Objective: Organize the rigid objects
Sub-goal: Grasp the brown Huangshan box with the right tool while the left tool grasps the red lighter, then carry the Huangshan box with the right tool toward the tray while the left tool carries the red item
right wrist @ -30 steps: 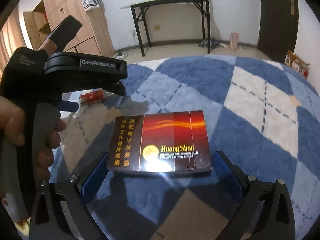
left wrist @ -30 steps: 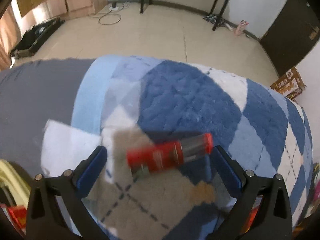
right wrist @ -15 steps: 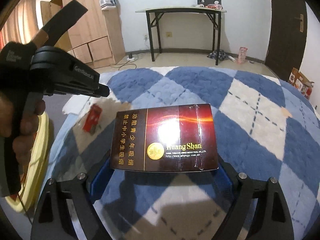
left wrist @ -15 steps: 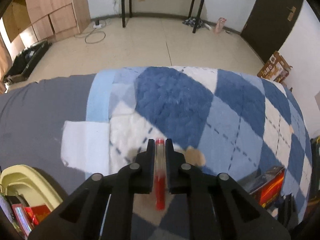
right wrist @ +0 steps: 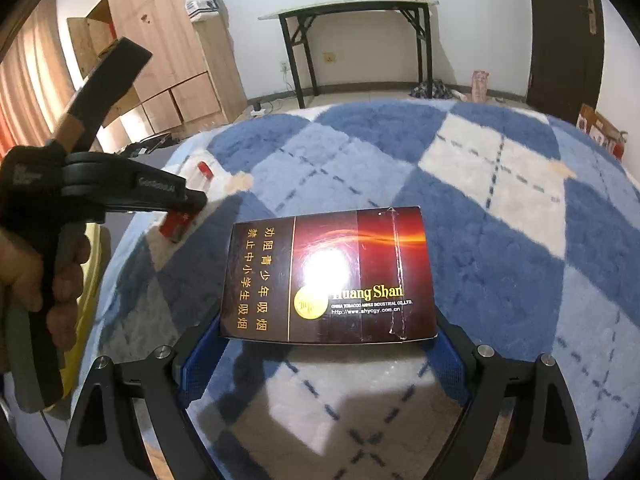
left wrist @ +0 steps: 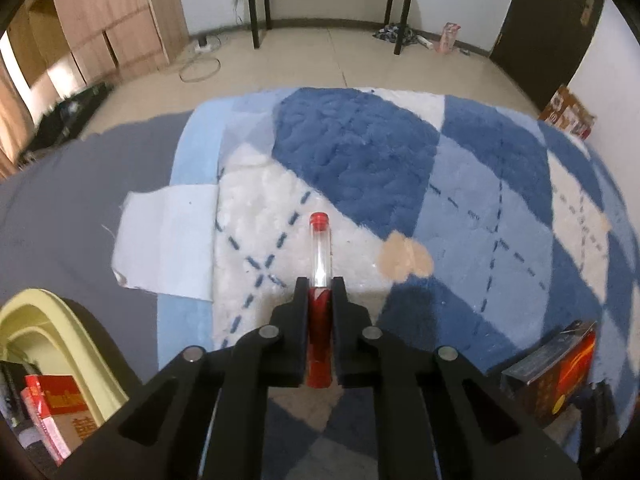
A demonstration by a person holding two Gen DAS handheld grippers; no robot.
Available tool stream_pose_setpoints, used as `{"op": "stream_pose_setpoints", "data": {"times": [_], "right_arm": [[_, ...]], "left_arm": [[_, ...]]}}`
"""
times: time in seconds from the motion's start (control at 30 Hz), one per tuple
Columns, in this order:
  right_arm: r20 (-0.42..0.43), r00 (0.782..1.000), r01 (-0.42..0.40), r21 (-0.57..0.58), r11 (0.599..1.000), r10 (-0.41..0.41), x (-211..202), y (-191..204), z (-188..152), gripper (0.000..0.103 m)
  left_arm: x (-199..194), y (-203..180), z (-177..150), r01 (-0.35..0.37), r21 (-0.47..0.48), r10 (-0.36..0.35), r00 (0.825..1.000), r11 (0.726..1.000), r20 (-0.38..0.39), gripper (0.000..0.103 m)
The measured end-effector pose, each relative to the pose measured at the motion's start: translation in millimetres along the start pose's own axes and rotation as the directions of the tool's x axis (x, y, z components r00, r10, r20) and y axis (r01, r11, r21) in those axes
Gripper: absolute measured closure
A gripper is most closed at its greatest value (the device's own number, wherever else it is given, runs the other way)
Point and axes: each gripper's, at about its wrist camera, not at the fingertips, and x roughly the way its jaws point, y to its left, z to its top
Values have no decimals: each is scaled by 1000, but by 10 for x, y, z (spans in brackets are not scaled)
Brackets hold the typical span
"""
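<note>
My left gripper (left wrist: 320, 292) is shut on a clear tube with a red cap and red label (left wrist: 320, 248), which points forward above the blue and white checked rug (left wrist: 360, 152). The right wrist view shows that left gripper (right wrist: 188, 204) at the left, with the tube (right wrist: 200, 176) sticking out of it. My right gripper (right wrist: 320, 340) is shut on a dark red Huang Shan carton (right wrist: 332, 276) and holds it flat above the rug (right wrist: 500, 216). The carton also shows at the lower right of the left wrist view (left wrist: 560, 368).
A yellow-green basket (left wrist: 52, 324) holding red boxes (left wrist: 52, 412) stands at the lower left, beside the rug. A white cloth (left wrist: 168, 248) lies on the rug's left edge over a grey sheet (left wrist: 72, 184). A black table (right wrist: 352, 28) and wooden cabinets (right wrist: 160, 48) stand behind.
My left gripper closed on the tube, which lay crosswise on the rug between open fingers a second ago, and lifted it pointing forward. My right gripper raised the carton slightly.
</note>
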Motion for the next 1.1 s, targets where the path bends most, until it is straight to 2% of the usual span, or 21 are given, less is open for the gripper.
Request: {"op": "stream_pose_setpoints", "data": {"times": [0.17,0.2,0.23,0.27,0.3,0.33,0.4,0.53,0.6,0.67,0.73,0.8,0.9,0.97,1.03,1.1], "right_arm": [[32,999,6,-18,1000,-5,9,24,-71,12],[35,999,4,-17,1000,-4,21,17,-77,12],[38,999,3,-14,1000,-3,24,11,-83,12],[39,999,4,-13,1000,-3,29,10,-88,12],[39,999,6,-14,1000,-5,31,15,-91,12],[39,999,7,-15,1000,-7,29,19,-94,12],[38,999,8,-15,1000,-7,36,18,-94,12],[36,999,10,-18,1000,-9,40,21,-85,12],[35,999,10,-18,1000,-10,45,21,-81,11],[32,999,16,-23,1000,-15,54,31,-78,11],[29,999,27,-32,999,-26,64,50,-75,11],[29,999,33,-37,999,-32,71,64,-73,11],[32,999,32,-40,999,-31,64,62,-75,11],[38,999,18,-30,999,-17,49,38,-77,12],[42,999,6,-24,1000,-5,36,13,-77,12],[49,999,-2,-21,1000,3,8,1,-75,12]], "left_arm": [[-43,-70,-18,-50,52,48,998,997,45,87],[-68,-75,-22,-48,61,44,998,997,52,78],[-108,-70,-24,-46,69,41,997,997,64,63],[-153,-46,-28,-50,66,45,996,997,83,52],[-194,-26,-26,-56,60,49,994,997,102,33],[-248,15,-26,-51,50,44,991,997,129,30],[-293,117,-8,-54,22,49,986,998,158,30],[-88,291,36,-82,-41,84,995,996,56,30],[30,293,-11,-43,-42,43,999,998,-4,30],[36,249,-44,-52,-13,53,999,999,8,32],[27,206,-53,-3,-11,3,1000,1000,9,69],[4,152,-55,-23,-12,23,1000,1000,18,79],[-19,134,-76,-31,-7,31,999,999,36,79],[-93,180,-96,0,-28,1,999,1000,39,79],[-257,254,-152,26,-44,-24,998,999,60,79],[-563,336,-205,34,-32,-30,993,999,113,79]]}}
